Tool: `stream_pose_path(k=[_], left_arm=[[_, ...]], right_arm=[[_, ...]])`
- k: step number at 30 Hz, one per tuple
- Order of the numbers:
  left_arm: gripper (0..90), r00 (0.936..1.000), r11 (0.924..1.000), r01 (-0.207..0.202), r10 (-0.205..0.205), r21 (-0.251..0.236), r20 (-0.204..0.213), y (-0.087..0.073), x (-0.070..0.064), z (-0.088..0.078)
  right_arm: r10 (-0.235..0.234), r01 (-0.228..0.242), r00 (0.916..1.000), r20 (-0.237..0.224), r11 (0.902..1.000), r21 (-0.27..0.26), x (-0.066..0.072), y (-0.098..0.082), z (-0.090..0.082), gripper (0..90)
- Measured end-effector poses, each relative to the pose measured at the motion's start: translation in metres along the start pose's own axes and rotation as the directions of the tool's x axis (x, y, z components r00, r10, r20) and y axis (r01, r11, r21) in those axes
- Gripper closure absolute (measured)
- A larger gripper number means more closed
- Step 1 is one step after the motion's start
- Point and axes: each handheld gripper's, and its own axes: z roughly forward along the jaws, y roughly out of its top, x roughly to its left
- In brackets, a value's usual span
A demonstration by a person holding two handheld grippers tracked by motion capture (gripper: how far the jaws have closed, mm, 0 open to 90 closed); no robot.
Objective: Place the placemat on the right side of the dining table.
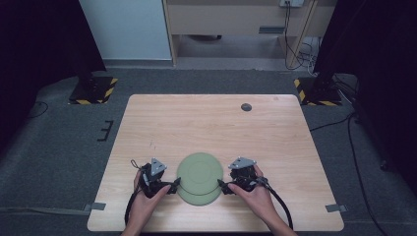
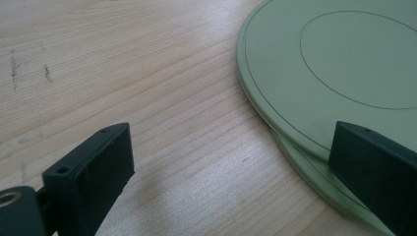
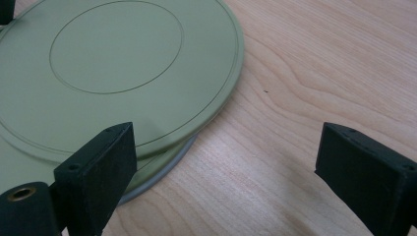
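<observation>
Flanking the stack at the near edge of the surface, the left gripper and right gripper are both sitting with jaws apart, holding nothing. Two green plates: the top plate is lying offset on the bottom plate (its rim is peeking out nearer the person). They are looking stiff, smooth, likely slippery and thin-rimmed, so taking the overhanging top rim seems best. Farther back, one small dark disc is lying alone.
</observation>
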Motion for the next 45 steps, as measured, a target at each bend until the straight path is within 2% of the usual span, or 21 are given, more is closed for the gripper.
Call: stream_pose_path(k=[9,14,17,26,30,34,41,45], left_arm=[[0.7,0.9999,1.0000,0.002,-0.002,-0.004,-0.016,0.0012,0.0008,0.0024],[2.6,1.0000,1.0000,0.009,-0.009,-0.002,-0.001,0.0004,0.0009,0.0011],[1.8,0.9999,0.9999,0.011,-0.011,0.000,-0.006,0.0008,0.0010,0.0023],[0.7,0.9997,0.9997,0.022,-0.022,-0.009,-0.006,0.0012,0.0012,0.0044],[2.8,0.9997,0.9997,0.024,-0.024,-0.011,0.006,0.0011,0.0001,0.0027],[1.0,0.9998,0.9998,0.019,-0.019,-0.007,0.000,0.0019,-0.0009,0.0036],[1.3,0.9996,0.9995,0.030,-0.030,-0.013,0.001,0.0020,-0.0002,0.0053],[2.8,0.9993,0.9992,0.037,-0.037,-0.012,0.007,0.0016,-0.0009,0.0040]], right_arm=[[0.010,-0.010,0.9999,0.014,0.9999,0.003,-0.0016,0.0025,0.0052,6.3],[0.006,-0.006,1.0000,0.004,1.0000,0.001,-0.0001,0.0012,0.0028,8.4],[0.002,-0.002,1.0000,-0.006,1.0000,0.004,0.0030,0.0008,0.0032,8.2],[0.023,-0.023,0.9997,0.010,0.9997,0.003,-0.0033,0.0029,0.0066,5.5],[0.016,-0.016,0.9998,0.010,0.9999,0.000,-0.0010,0.0021,0.0042,8.6],[0.009,-0.009,0.9999,0.010,0.9999,0.005,0.0018,0.0015,0.0050,6.7],[0.032,-0.032,0.9991,0.027,0.9995,-0.004,-0.0023,0.0041,0.0079,5.6],[0.037,-0.037,0.9991,0.018,0.9993,-0.002,-0.0010,0.0032,0.0058,8.7]])
